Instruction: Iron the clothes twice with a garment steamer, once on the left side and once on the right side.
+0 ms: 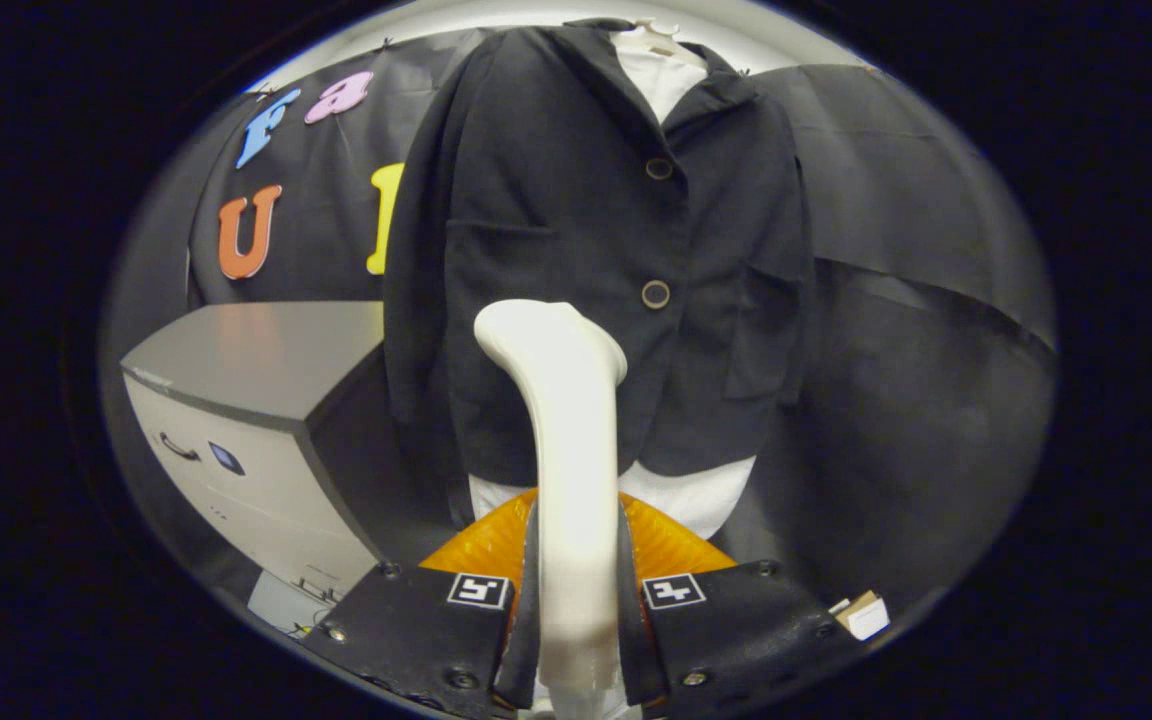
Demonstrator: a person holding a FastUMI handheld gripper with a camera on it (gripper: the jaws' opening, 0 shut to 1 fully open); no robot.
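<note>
A dark jacket (576,250) with two buttons hangs on a hanger over a white shirt (661,75), just beyond the fingers. My gripper (576,600) is shut on the white handle of the garment steamer (566,420). The steamer rises upright between the fingers, and its curved head reaches the jacket's lower middle, left of the lower button (655,294). Whether the head touches the cloth I cannot tell. The white shirt's hem (696,495) hangs below the jacket.
A grey cabinet (256,400) with a drawer handle stands to the left of the jacket. An orange ribbed object (671,545) lies just behind the fingers. A small cardboard box (864,612) sits low to the right. Black cloth covers the wall behind.
</note>
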